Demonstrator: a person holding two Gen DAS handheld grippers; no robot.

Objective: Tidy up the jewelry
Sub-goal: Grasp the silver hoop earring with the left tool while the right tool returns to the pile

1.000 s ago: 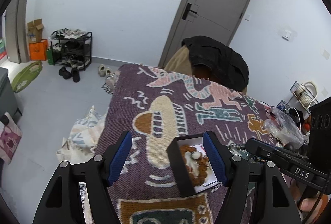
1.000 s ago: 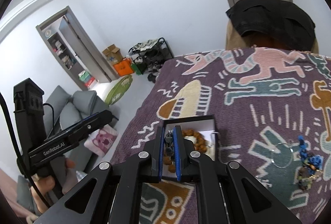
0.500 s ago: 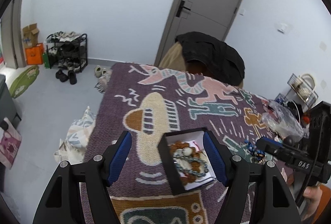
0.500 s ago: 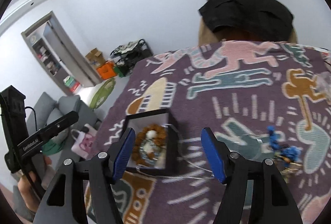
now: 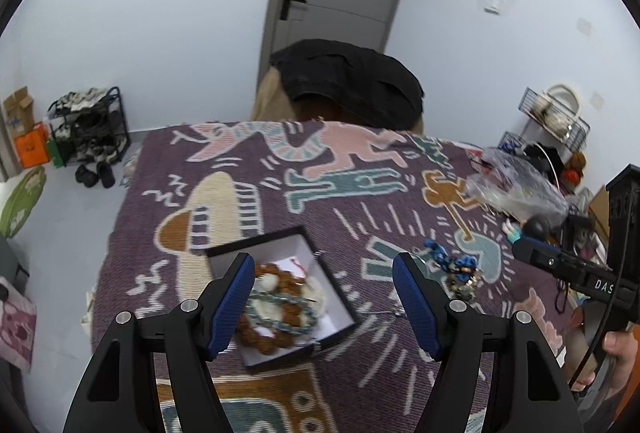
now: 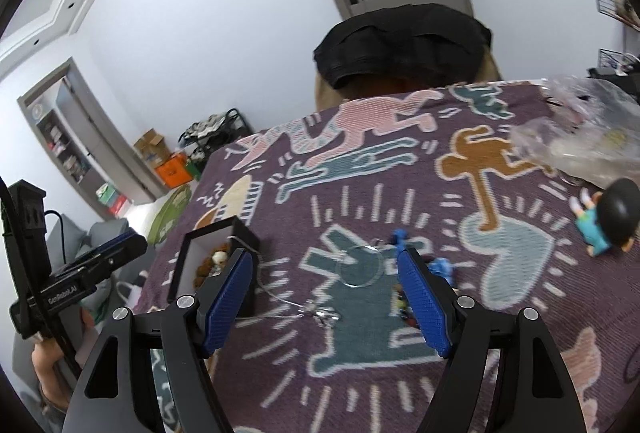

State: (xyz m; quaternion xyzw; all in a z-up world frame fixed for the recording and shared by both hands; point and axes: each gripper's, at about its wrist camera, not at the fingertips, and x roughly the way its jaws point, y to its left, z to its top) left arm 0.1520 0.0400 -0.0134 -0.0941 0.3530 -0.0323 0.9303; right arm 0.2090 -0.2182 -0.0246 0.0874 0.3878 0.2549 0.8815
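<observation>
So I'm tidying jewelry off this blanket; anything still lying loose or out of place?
Yes. A thin wire hoop and a blue beaded piece lie loose on the blanket, outside the black box that holds the bracelets.

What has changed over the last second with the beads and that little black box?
The right gripper let go of the blue-green bead string into the black box, opened its fingers and moved right, toward the wire hoop. The left gripper stayed open; the brown bracelet stayed inside.
</observation>
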